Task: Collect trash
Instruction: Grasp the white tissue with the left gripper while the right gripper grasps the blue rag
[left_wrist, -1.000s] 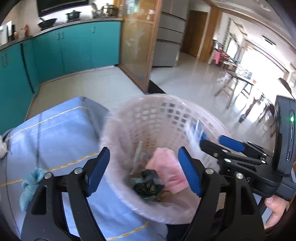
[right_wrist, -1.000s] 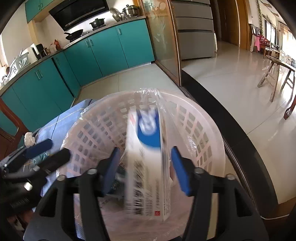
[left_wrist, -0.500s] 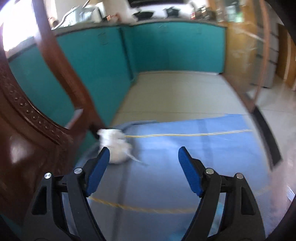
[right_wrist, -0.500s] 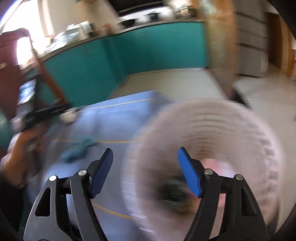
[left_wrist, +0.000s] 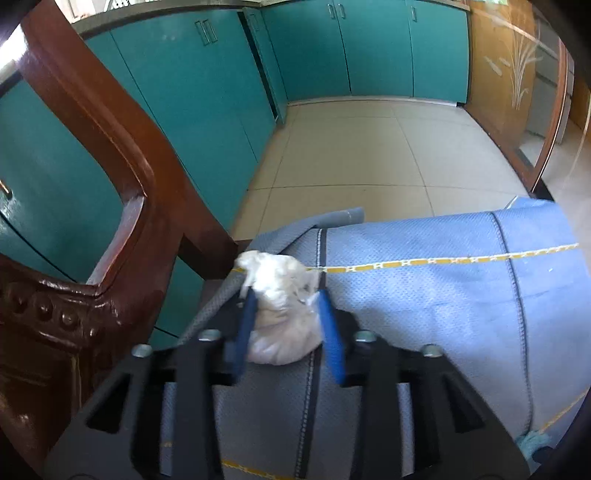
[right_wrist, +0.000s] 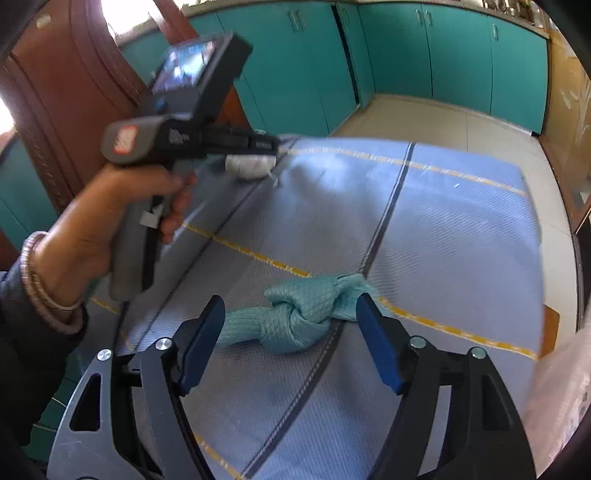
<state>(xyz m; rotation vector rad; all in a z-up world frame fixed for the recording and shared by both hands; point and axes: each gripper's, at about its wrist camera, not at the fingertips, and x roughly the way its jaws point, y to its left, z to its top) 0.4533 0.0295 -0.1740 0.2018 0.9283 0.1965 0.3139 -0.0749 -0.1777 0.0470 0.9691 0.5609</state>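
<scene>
Left gripper down at lower centre of the left wrist view, jaws closing, 2 blue pads pressed against the sides of a crumpled white tissue wad. Wad sitting at the far left corner of the blue-grey quilted cloth, on a yellow stitched line, right beside the dark carved wooden chair filling the left of the frame. Underside of the wad hidden behind the black gripper body.

Over to the right wrist view: right gripper low in the frame, jaws opening, nothing pinched. Knotted teal rag lying on the cloth between the 2 pads, touching neither as far as can be made out; right end of the rag tucked behind the right pad. Upper left, a hand wrapped round the left gripper's handle, bangles at the wrist, sleeve cut off by the frame edge. Tissue wad seen here too, blurred, half covered by the gripper's nose. Pale smear at lower right edge too blurred to identify. Teal cabinets across the top.
</scene>
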